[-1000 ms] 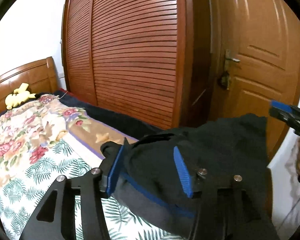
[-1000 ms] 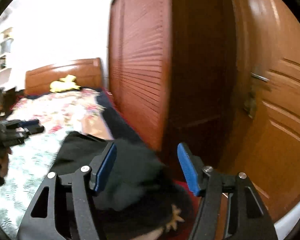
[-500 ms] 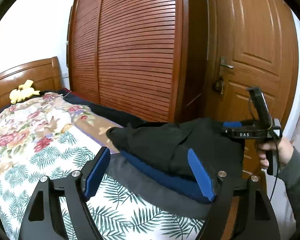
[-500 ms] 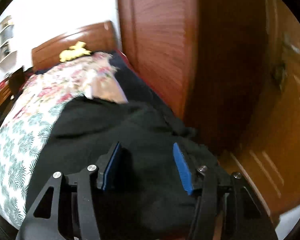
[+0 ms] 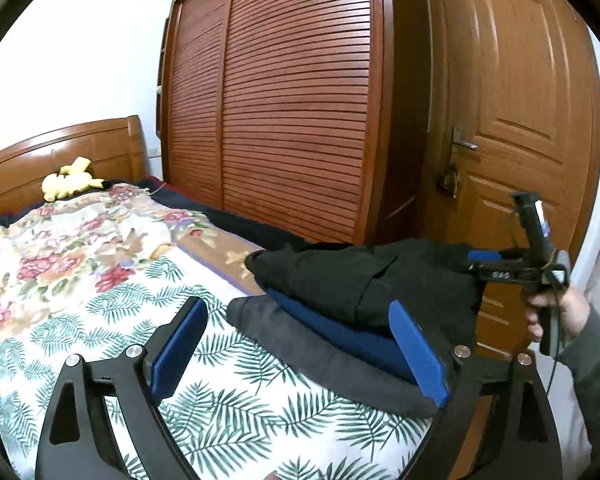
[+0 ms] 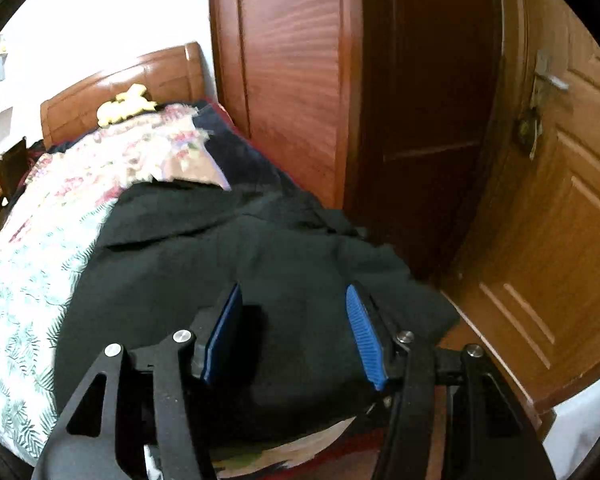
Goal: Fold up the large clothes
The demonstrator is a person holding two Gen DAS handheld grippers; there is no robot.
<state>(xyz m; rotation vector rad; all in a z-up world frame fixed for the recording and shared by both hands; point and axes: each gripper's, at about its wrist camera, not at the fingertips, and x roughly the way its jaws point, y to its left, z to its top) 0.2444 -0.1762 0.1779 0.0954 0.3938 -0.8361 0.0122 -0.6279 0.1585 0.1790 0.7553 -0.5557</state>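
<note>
A folded black garment (image 5: pixel 364 280) of matte, soft fabric lies on top of a stack at the bed's near corner, over a navy blue layer (image 5: pixel 340 332) and a flat grey layer (image 5: pixel 320 356). The bed (image 5: pixel 100 320) carries a smooth sheet printed with green fern leaves and a crumpled floral quilt (image 5: pixel 80 236).

The left gripper (image 5: pixel 300 352) hangs beside the stack with its jaws opening; the flat blue pads press on nothing. The right gripper (image 6: pixel 292 332) sits over the black garment, its ribbed blue pads (image 6: pixel 362 336) half apart on either side of the fabric; whether they pinch a fold cannot be told. A hand (image 5: pixel 556 312) holds its handle.

A slatted wooden wardrobe (image 5: pixel 292 112) and a panelled door (image 5: pixel 532 120) stand behind.
</note>
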